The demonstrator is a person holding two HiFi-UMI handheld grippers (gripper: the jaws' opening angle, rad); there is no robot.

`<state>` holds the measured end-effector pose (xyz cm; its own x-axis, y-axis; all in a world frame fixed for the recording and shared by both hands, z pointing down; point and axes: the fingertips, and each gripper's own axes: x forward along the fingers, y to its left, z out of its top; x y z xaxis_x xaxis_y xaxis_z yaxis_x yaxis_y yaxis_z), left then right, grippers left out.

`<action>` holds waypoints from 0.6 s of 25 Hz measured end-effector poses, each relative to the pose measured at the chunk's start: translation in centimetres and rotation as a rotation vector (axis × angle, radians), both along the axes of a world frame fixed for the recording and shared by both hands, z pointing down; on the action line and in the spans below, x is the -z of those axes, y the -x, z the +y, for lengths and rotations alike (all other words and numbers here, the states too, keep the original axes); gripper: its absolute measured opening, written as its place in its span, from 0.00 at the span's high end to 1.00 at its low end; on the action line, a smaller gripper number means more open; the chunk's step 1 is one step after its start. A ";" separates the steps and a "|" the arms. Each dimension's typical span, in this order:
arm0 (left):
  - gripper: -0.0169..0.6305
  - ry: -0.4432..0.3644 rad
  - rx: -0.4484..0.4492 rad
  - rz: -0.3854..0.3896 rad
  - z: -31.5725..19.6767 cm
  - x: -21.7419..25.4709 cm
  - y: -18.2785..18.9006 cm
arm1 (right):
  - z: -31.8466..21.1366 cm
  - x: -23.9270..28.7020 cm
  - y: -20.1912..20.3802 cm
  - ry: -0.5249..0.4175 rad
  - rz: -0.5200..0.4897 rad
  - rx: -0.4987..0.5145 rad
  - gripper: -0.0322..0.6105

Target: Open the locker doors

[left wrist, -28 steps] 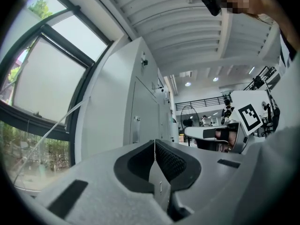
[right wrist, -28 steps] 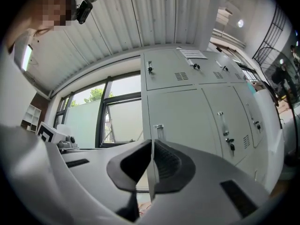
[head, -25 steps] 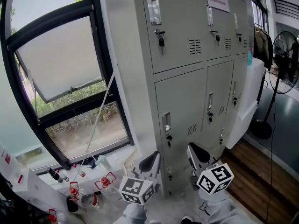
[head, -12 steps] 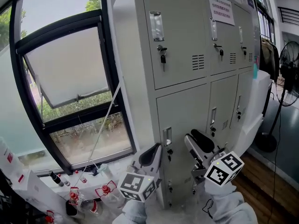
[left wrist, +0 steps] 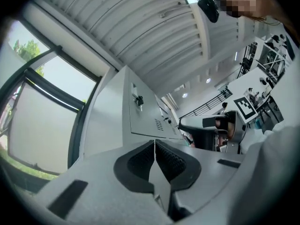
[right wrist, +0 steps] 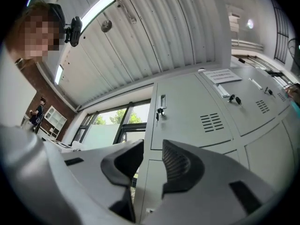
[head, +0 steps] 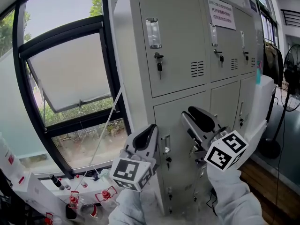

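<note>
The grey locker cabinet (head: 187, 41) fills the middle of the head view, and every door I see is closed. A key (head: 159, 62) hangs in the lock of the upper left door. My left gripper (head: 146, 136) is raised in front of the lower left door (head: 180, 125), beside its handle slot (head: 166, 143), with its pads (left wrist: 166, 161) pressed together on nothing. To its right, my right gripper (head: 192, 114) also points up at the cabinet. Its jaws have just opened and nothing is between them (right wrist: 152, 156). Neither gripper touches a door.
A tilted-open window (head: 65, 74) is left of the cabinet. Small bottles with red caps (head: 74, 198) stand below the window. A paper notice (head: 221, 6) is stuck on an upper door. A standing fan (head: 293, 74) and a white unit (head: 262, 107) are at the right.
Both grippers have risen from the bottom row of doors to the middle row. The right jaws now stand apart.
</note>
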<state>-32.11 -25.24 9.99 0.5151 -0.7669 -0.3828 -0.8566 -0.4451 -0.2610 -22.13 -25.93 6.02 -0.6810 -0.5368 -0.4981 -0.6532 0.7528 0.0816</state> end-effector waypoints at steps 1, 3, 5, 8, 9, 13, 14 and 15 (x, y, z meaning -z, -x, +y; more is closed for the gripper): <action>0.95 -0.009 0.006 -0.005 -0.2 0.7 0.0 | -0.3 0.8 -0.1 -0.011 0.002 0.000 0.79; 0.95 -0.024 0.017 -0.015 -0.7 1.9 0.0 | -0.8 2.3 -0.4 -0.030 0.001 0.001 0.79; 0.95 -0.042 0.030 -0.019 -1.1 3.1 0.2 | -1.4 3.7 -0.6 -0.042 -0.007 0.010 0.79; 0.95 -0.070 0.048 -0.009 -1.6 5.1 0.5 | -2.3 5.7 -0.9 -0.057 -0.013 0.022 0.79; 0.95 -0.081 0.055 -0.006 -1.8 5.9 0.6 | -2.6 6.4 -1.0 -0.063 -0.012 0.024 0.79; 0.95 -0.138 0.089 -0.012 -2.5 9.6 1.2 | -3.8 9.8 -0.5 -0.094 0.012 0.042 0.79; 0.95 -0.152 0.098 -0.015 -2.7 10.5 1.3 | -4.0 10.8 -0.2 -0.099 0.023 0.052 0.79; 0.95 -0.164 0.106 -0.014 -2.9 11.4 1.5 | -4.2 11.8 0.2 -0.102 0.035 0.063 0.79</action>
